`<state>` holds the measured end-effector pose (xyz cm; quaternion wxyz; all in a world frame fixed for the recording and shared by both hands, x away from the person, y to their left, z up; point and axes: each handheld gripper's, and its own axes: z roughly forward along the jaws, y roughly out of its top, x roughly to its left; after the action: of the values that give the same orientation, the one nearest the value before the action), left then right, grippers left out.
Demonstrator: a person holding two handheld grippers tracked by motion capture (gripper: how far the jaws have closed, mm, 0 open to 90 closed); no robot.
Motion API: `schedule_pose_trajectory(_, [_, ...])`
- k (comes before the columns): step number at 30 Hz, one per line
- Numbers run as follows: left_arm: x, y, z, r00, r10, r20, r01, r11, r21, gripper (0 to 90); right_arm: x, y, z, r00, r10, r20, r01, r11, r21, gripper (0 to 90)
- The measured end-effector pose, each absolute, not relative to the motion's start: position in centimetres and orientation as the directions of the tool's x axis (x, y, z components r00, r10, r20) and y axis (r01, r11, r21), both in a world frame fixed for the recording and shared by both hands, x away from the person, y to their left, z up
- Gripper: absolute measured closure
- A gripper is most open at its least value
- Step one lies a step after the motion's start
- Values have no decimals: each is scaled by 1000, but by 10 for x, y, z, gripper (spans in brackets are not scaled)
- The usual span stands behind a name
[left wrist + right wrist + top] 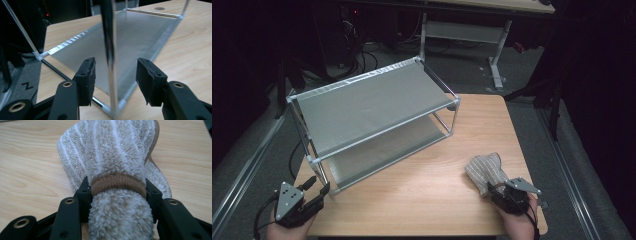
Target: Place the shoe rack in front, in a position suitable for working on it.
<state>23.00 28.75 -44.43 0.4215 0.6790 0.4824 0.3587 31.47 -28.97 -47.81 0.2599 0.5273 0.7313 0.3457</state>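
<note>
A two-shelf metal rack (372, 107) with grey shelves stands at an angle on the left half of the wooden table (422, 200). My left gripper (318, 186) is at the rack's near left corner. In the left gripper view the jaws of my left gripper (115, 72) stand open on either side of the rack's upright corner post (110, 45), and the pads (88, 75) are clear of it. A beige striped fleece slipper (484, 167) lies at the near right. My right gripper (498, 191) is shut on the slipper (112, 150) at its brown-trimmed end.
The table's near edge runs just in front of both hands. The floor drops away past the left edge beside the rack. Another desk's legs and cables stand in the dark behind the table.
</note>
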Motion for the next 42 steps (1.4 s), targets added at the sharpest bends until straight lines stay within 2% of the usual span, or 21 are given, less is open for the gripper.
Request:
schedule_pose_trajectory(2, [237, 287, -443, 263, 963, 54, 360, -150, 921, 538, 317, -294, -479, -288, 957, -17, 595, 193, 780, 537])
schedule_pose_trajectory(5, [240, 282, -443, 258, 964, 67, 355, -159, 921, 637, 320, -299, -483, -275, 961, -17, 616, 189, 765, 536])
schedule_pose_trajectory(7, [241, 279, -443, 240, 968, 74, 349, -157, 924, 717, 321, -301, -485, -275, 961, -9, 626, 186, 757, 528])
schedule_pose_trajectory(8, [241, 278, -444, 241, 967, 75, 344, -158, 926, 786, 321, -301, -487, -267, 963, -16, 629, 187, 754, 485])
schedule_pose_trajectory(9, [241, 278, -444, 254, 965, 71, 336, -157, 929, 786, 321, -301, -487, -267, 963, -16, 629, 187, 754, 485])
schedule_pose_trajectory(10, [241, 276, -445, 253, 964, 79, 333, -164, 929, 790, 322, -299, -489, -264, 965, -1, 631, 173, 756, 405])
schedule_pose_trajectory(12, [240, 274, -446, 264, 961, 83, 325, -170, 930, 791, 321, -298, -489, -266, 964, 2, 622, 170, 764, 385])
schedule_pose_trajectory(17, [236, 272, -447, 284, 955, 85, 310, -175, 935, 792, 313, -288, -471, -267, 963, -30, 521, 171, 836, 316])
schedule_pose_trajectory(22, [233, 272, -448, 298, 951, 86, 305, -180, 935, 791, 316, -268, -451, -305, 952, -36, 449, 177, 876, 352])
schedule_pose_trajectory(27, [232, 271, -447, 312, 944, 102, 302, -200, 932, 779, 339, -244, -443, -324, 946, 10, 437, 140, 888, 352])
schedule_pose_trajectory(33, [232, 272, -449, 321, 942, 100, 304, -203, 931, 651, 370, -217, -435, -347, 937, -34, 411, 184, 893, 387])
schedule_pose_trajectory(42, [231, 272, -449, 323, 940, 107, 292, -207, 934, 691, 417, -198, -426, -334, 940, -63, 393, 200, 898, 467])
